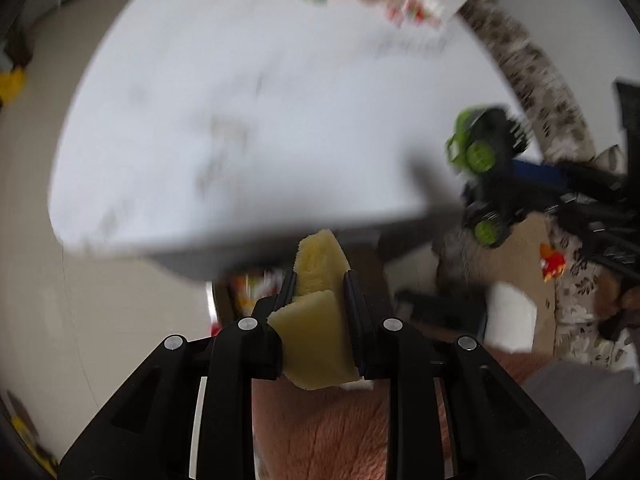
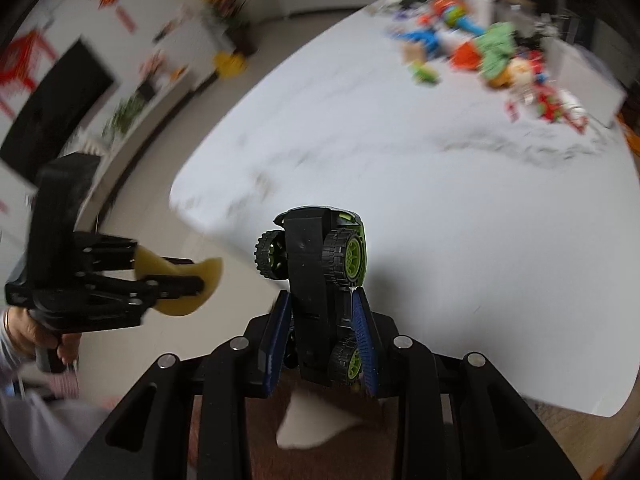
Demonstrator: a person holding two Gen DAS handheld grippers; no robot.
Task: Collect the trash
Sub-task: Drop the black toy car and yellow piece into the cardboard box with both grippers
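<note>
Sponge piece (image 1: 318, 320) sits clamped between the left gripper (image 1: 318, 292) jaws, bulging past both ends (soft and light, I judge; best squeezed mid-body). Right gripper (image 2: 320, 332) jaws are clamped on a stiff toy car (image 2: 320, 280).

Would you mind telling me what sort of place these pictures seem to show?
Most likely a home living room. A white marble-look table holds a pile of colourful toys, a dark screen hangs on the wall above a low cabinet, and red paper decorations are stuck beside it.
</note>
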